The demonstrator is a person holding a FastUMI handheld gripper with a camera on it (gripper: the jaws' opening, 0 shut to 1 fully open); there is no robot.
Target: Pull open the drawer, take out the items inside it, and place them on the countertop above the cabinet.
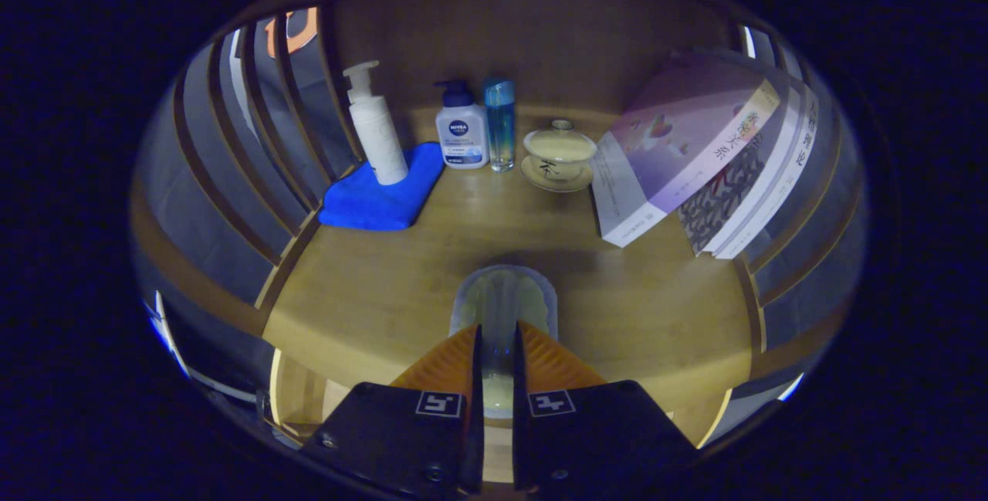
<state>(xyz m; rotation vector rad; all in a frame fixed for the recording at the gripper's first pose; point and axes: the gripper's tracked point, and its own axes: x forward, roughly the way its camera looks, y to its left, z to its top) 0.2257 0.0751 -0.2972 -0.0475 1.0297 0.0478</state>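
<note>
My gripper is shut on a clear, rounded container with pale yellowish contents. Its top sticks out just ahead of the fingertips, and its lower part shows in the narrow gap between the fingers. I hold it over the front part of the wooden countertop; whether it touches the surface is unclear. Below the countertop's front edge, to the left of my fingers, a corner of the open wooden drawer shows. Its inside is mostly hidden by my gripper.
At the back of the countertop stand a white pump bottle on a blue cloth, a white-and-blue pump bottle, a tall blue bottle and a lidded tea bowl on a saucer. Books lean at the right. Slatted walls flank both sides.
</note>
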